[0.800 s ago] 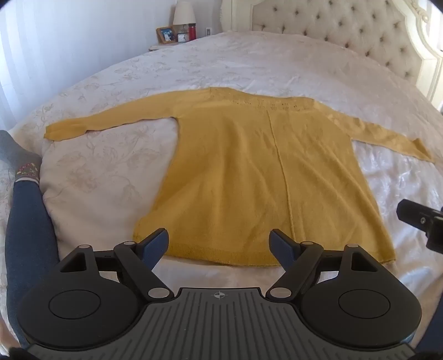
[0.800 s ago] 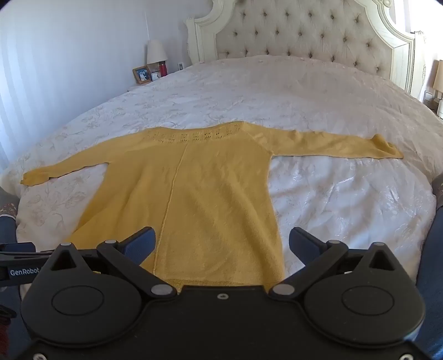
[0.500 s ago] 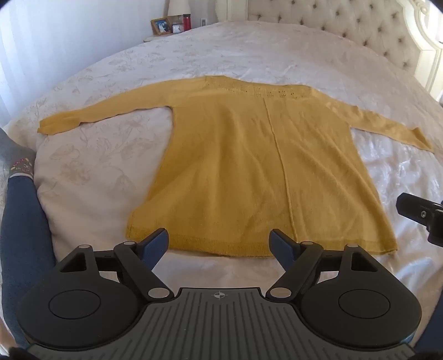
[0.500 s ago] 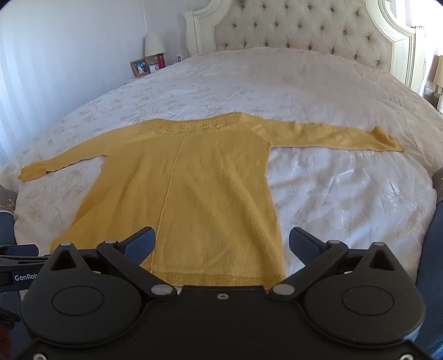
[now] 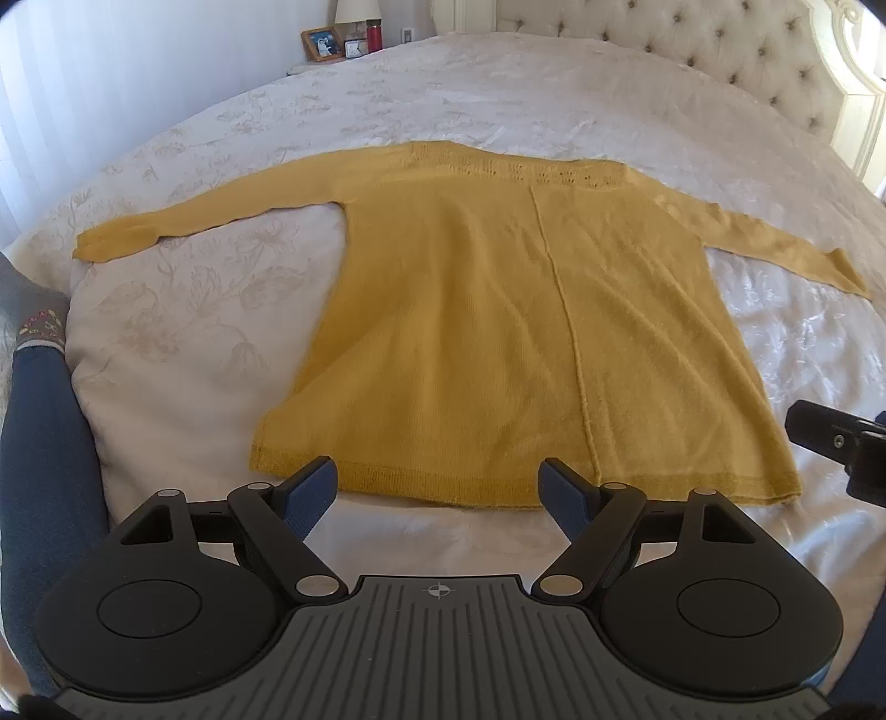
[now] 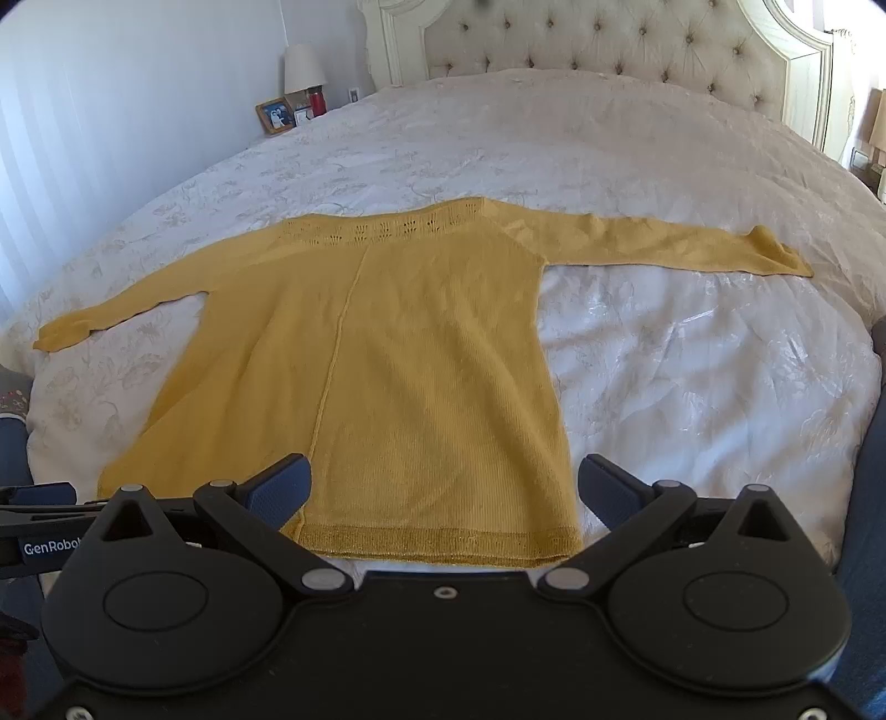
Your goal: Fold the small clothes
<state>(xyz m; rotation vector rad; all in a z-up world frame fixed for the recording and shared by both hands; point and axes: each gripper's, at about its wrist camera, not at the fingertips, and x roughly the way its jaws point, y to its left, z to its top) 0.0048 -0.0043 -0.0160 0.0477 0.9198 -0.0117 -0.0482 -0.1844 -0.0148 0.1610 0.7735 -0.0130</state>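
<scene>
Left wrist view: mustard-yellow knitted long-sleeved sweater [image 5: 498, 332] spread flat on a bed with a white floral-embossed bedspread [image 5: 183, 310], neckline toward the headboard, hem toward the camera, both sleeves stretched out sideways. Raised seam down the middle of the body, openwork band along the neckline. Left gripper [image 5: 440, 490] just short of the hem, fingers [image 5: 310, 490] spread wide, gripping nothing; hem visible between the blue pads. Part of the right gripper [image 5: 836, 443] poking in at the right edge, beside the sweater's lower right corner; spread of its fingers not readable here. Dark-blue trouser leg with a grey patterned sock [image 5: 39, 327] along the left edge of the bed. Cream tufted headboard [image 5: 720, 61] at the far end. Wooden-framed photo [image 5: 324, 44], red cylindrical container [image 5: 374, 36] and base of a white-shaded lamp [image 5: 357, 11] on a nightstand at the far left.

Right wrist view: same sweater [image 6: 387, 376] seen from its right half, lying flat on the bedspread [image 6: 692, 360], right sleeve reaching out to a cuff far to the right. Right gripper [image 6: 443, 493] poised over the hem's right portion, fingers [image 6: 609, 490] wide apart, clasping nothing. Black body of the left gripper [image 6: 39, 526], lettered "GenRobot", at the left edge near the hem's other corner. Headboard [image 6: 609, 39] straight ahead; lamp [image 6: 303, 69], framed photo [image 6: 275, 115] and red container [image 6: 317, 102] at the far left.
</scene>
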